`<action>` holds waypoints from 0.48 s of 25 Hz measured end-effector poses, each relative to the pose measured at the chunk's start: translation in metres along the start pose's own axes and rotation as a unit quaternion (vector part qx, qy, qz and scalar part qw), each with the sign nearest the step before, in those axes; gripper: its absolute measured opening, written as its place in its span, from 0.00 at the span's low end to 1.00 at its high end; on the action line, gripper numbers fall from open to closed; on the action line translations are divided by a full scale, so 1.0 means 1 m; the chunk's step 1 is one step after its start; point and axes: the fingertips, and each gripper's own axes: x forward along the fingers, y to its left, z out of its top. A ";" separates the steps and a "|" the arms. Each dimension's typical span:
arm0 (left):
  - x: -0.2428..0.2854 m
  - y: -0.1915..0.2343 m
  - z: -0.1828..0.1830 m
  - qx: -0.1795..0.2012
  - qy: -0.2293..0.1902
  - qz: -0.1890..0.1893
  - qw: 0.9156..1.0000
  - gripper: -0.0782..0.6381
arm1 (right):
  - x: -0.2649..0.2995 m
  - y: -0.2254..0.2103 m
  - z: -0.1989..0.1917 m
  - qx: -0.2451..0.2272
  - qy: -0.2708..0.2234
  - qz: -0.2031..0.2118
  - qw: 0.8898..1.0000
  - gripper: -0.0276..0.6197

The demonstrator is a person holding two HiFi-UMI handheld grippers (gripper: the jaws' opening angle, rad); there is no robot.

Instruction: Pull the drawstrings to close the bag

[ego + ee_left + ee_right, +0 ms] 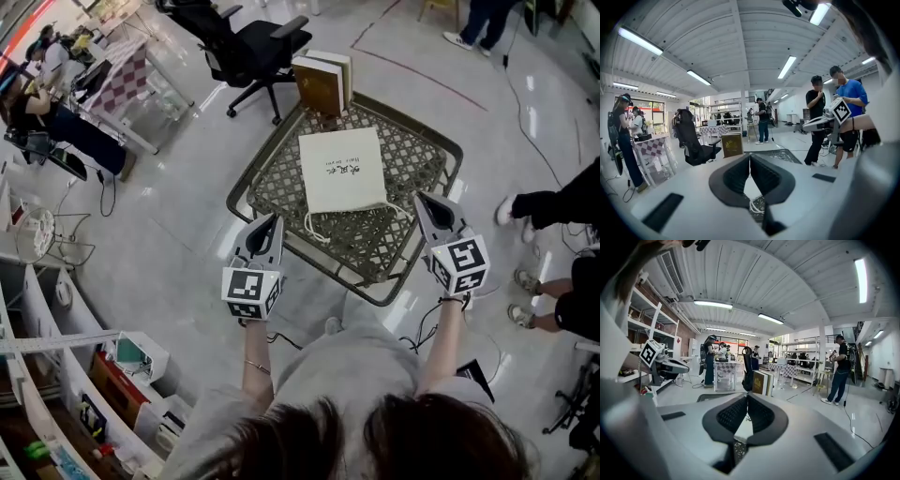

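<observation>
A flat white drawstring bag (342, 169) lies on a woven metal lattice table (272, 183), its mouth toward me. A white cord loop (314, 228) spills out at the bag's near left corner, and another cord (398, 208) runs along the near right. My left gripper (276, 218) hovers just left of the left loop, jaws shut and empty. My right gripper (419, 197) hangs by the bag's near right corner, also shut and empty. In the left gripper view the shut jaws (749, 157) meet above a bit of cord (757, 206). The right gripper view shows its shut jaws (747, 397) over the lattice.
A brown-and-white book (323, 82) stands at the table's far edge. A black office chair (248, 47) sits beyond it. People's feet (525, 281) and a dark-clothed leg (553, 202) are close on the right. Shelves (56, 375) line the left.
</observation>
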 end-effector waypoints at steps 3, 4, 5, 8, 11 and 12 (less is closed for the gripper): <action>0.013 -0.001 -0.005 0.000 0.009 -0.004 1.000 0.14 | 0.010 -0.007 -0.009 0.009 0.014 0.010 1.000 0.08; 0.017 -0.001 -0.007 -0.001 0.014 -0.005 1.000 0.14 | 0.014 -0.009 -0.012 0.013 0.019 0.015 1.000 0.08; 0.021 -0.002 -0.009 0.000 0.019 -0.006 1.000 0.14 | 0.018 -0.010 -0.015 0.015 0.025 0.019 0.999 0.08; 0.028 -0.002 -0.017 0.007 0.034 -0.003 0.999 0.14 | 0.028 -0.013 -0.024 0.016 0.040 0.035 0.998 0.08; 0.034 0.000 -0.021 0.009 0.042 0.010 0.999 0.14 | 0.037 -0.015 -0.034 0.021 0.053 0.048 0.997 0.08; 0.035 0.001 -0.023 0.009 0.043 0.014 0.999 0.14 | 0.039 -0.016 -0.037 0.021 0.057 0.050 0.997 0.08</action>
